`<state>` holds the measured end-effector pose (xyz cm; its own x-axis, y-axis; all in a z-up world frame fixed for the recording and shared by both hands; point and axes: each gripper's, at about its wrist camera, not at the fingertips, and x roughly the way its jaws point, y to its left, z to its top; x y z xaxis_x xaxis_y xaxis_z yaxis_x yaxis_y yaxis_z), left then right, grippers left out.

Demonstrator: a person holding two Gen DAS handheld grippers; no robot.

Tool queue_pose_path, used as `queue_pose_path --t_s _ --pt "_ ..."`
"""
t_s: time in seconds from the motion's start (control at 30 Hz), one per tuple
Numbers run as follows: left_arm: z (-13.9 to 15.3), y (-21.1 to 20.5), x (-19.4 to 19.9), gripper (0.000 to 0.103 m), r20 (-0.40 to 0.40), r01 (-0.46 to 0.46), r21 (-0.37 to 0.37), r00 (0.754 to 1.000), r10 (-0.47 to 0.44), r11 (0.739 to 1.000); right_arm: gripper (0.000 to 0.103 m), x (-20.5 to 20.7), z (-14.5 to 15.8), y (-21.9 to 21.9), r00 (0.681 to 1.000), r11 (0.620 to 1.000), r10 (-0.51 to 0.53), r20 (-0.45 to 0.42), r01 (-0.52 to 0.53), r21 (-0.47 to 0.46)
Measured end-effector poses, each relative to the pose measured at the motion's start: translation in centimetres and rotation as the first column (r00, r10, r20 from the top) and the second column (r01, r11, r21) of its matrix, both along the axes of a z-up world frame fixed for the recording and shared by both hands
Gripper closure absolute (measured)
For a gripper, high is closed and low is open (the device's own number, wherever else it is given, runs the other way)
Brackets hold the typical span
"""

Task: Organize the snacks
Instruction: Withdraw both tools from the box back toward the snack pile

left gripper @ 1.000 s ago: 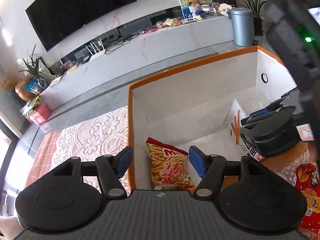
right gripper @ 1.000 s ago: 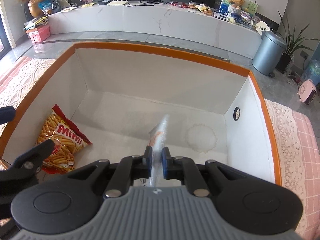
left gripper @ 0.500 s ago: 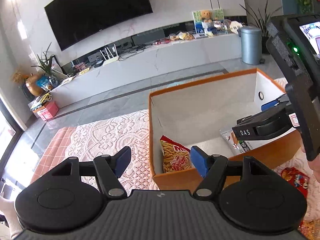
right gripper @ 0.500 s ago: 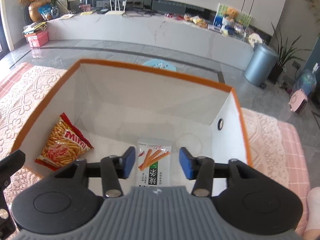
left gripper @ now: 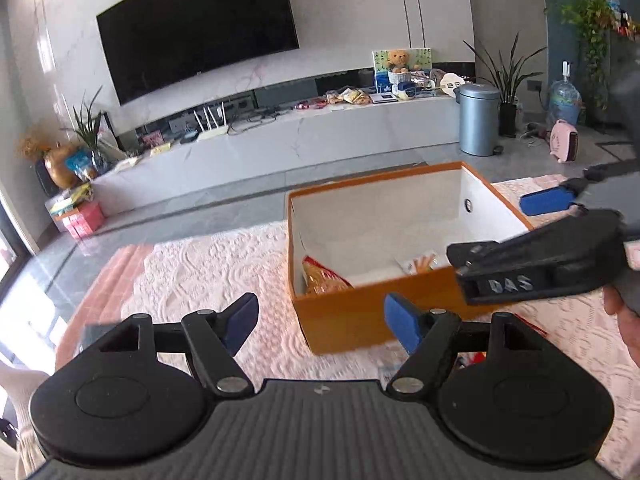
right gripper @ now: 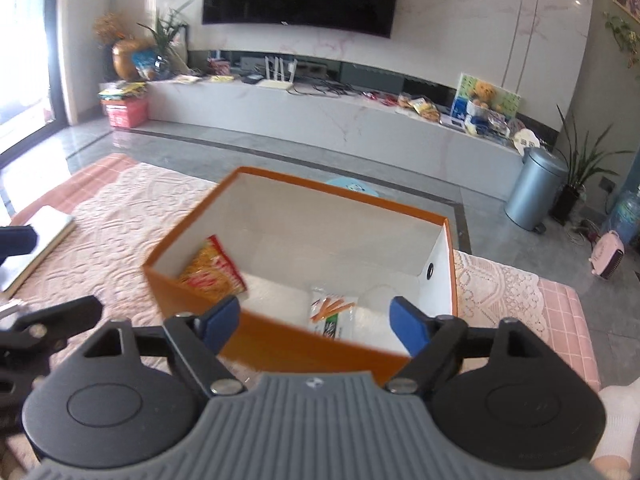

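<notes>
2 snack bags already lie inside the orange box (right gripper: 280,344), which sits on a lacy pink cloth (left gripper: 192,272). The red and yellow chip bag (right gripper: 212,270) leans in the near left corner, and the white bag with orange sticks (right gripper: 332,312) lies flat on the bottom, near the middle. So part of the job looks done. A bit of red wrapper (left gripper: 478,357) peeks out on the cloth just behind the right finger of the left tongs (left gripper: 320,318), so there may be more snacks to put away, but it is too hidden to be sure. Both tongs hold nothing. The left tongs are spread wide apart, up above the cloth, just in front of the box's near wall. The right tongs (right gripper: 314,318) are spread wide too, over the box's near edge, and the white bag shows between their blue tips, lower down in the box and not touching them.
</notes>
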<state>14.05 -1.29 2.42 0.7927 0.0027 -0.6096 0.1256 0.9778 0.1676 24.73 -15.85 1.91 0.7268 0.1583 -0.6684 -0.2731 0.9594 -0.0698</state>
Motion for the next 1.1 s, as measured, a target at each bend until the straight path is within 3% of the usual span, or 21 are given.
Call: queue_pose_path --t_s 0.3,0.43,0.63,0.8,1.1 --pt "-1.3 1.4 -4.0 0.018 -0.03 0.0 -0.072 1.0 -0.003 0.997 0.008 -10.0 0.2 -1.4 0.996 0.999 0.038 0.081 -0.039 0.006" --pt "-2.1 2.1 -5.3 0.018 -0.051 0.02 -0.075 0.998 -0.024 0.997 0.006 -13.3 -0.8 -2.0 0.998 0.998 0.011 0.069 -0.015 0.053" --pt "-3.9 3.3 -6.4 0.018 -0.127 0.022 -0.105 0.991 -0.035 0.994 0.005 -16.0 -3.1 -3.0 0.997 0.989 -0.071 0.005 0.07 0.132" --pt "-5.3 4.0 -7.1 0.018 -0.163 0.005 -0.133 0.986 -0.027 0.991 0.005 -17.4 -5.3 -3.0 0.995 0.987 -0.09 -0.034 0.094 0.129" --pt "-6.0 5.4 -7.5 0.018 -0.143 -0.01 -0.206 0.99 -0.02 0.979 0.005 -17.0 -8.2 -2.9 0.987 0.985 -0.12 -0.109 0.132 0.113"
